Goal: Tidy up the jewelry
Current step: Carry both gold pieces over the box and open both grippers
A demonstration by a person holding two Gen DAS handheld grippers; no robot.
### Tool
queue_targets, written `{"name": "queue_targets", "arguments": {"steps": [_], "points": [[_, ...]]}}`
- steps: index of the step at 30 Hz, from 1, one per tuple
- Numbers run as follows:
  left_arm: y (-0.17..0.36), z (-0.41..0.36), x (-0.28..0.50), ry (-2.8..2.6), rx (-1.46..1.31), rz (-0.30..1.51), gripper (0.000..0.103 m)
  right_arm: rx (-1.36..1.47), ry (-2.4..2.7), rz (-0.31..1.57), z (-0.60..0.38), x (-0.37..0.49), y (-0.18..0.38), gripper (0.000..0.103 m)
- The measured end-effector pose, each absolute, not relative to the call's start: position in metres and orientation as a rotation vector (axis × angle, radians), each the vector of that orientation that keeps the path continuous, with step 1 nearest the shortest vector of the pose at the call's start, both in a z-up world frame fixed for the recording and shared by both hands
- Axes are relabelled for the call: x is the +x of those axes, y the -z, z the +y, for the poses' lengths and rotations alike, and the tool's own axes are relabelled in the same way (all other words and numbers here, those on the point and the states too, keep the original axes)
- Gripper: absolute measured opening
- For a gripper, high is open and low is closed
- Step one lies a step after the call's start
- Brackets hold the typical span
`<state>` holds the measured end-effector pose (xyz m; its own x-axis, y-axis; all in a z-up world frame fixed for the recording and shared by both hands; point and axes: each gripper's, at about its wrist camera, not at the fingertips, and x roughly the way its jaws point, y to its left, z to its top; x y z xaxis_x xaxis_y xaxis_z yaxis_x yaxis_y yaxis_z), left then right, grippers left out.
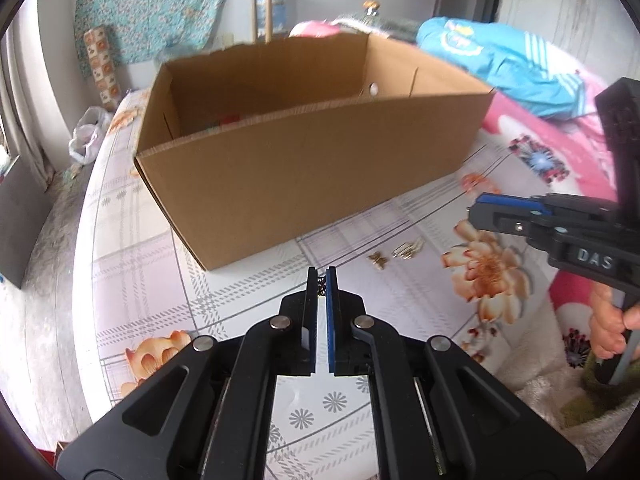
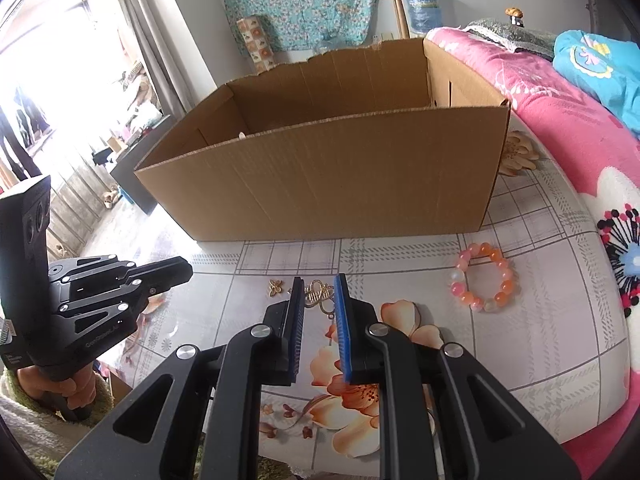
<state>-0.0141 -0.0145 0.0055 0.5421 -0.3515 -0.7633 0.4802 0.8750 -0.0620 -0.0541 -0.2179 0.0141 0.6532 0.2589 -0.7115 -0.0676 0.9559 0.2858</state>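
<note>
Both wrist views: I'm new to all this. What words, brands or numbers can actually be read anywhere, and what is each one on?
"DAS": white letters on the black body of the right gripper.
Faint brand lettering on the side of the left gripper: too blurred to read with certainty.
Blue label on the water bottle: too blurred to read.
Cardboard box: no print on the sides shown.
</note>
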Motion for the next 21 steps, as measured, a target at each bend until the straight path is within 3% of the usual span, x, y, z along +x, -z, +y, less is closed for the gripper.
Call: {"name": "queue_targets", "arguments": {"steps": [13, 21], "points": [[-0.08, -0.008, -0.027, 0.653, 0.061, 0.706, 0.003, 0.27, -0.257, 0.663, -0.24, -0.058, -0.079, 0.015], [-0.112, -0.02, 0.037, 0.673, 0.05, 0.727, 0.003, 0.244, -0.365, 0.64, -0.255, 0.01, -0.12, 0.015]]}}
